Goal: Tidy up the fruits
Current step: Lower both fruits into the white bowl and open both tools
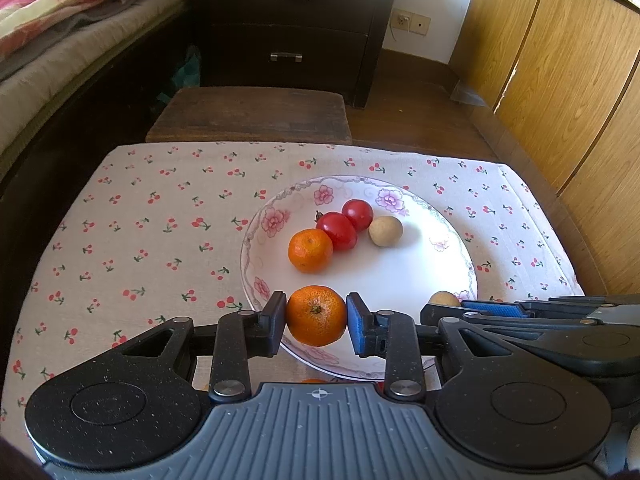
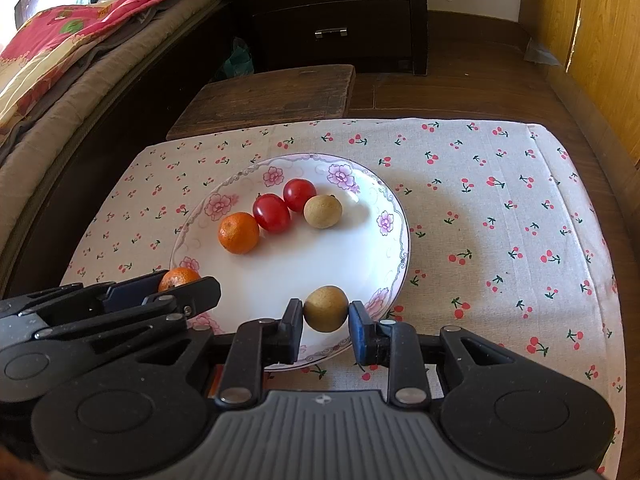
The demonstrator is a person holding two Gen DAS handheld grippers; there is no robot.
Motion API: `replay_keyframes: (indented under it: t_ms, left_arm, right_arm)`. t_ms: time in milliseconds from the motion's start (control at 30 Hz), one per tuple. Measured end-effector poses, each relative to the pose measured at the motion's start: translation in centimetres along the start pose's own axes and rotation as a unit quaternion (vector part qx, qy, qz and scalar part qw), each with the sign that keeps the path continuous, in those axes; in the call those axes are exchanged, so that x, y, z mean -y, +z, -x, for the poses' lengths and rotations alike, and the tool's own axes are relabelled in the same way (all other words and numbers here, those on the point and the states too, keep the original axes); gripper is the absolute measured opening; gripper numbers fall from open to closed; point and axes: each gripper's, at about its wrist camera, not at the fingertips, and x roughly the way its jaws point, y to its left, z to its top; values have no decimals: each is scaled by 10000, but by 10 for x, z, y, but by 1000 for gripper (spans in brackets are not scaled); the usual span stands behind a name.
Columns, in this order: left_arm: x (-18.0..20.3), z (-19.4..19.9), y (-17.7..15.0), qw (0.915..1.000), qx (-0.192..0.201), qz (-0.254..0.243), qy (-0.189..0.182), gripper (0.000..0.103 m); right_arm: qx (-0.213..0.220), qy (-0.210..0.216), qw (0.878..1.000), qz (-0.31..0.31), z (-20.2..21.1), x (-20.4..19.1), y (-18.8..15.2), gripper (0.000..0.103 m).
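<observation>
Four fruits lie on the plate (image 2: 400, 232); left gripper (image 1: 316, 316) fingers clamp a mandarin (image 1: 316, 316), right gripper (image 2: 326, 314) fingers clamp a longan (image 2: 326, 309), both over the plate's near rim, unplaced.

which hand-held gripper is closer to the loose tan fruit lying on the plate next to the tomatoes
Right. The right hand-held gripper sits at the plate's near rim, almost straight below the loose tan fruit; the left hand-held gripper is further off to the side.

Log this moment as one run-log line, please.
left gripper: shut on mandarin | right gripper: shut on longan | both over plate near edge | on plate: mandarin, two tomatoes, longan
</observation>
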Motion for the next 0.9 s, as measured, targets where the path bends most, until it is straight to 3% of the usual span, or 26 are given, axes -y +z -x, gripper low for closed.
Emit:
replay_keyframes:
  t_ms: [900]
  left_arm:
    - [2,12,1,9995,218,-174,131,46]
  right_arm:
    - [173,-47,9998,-19,11,-2,-2,28]
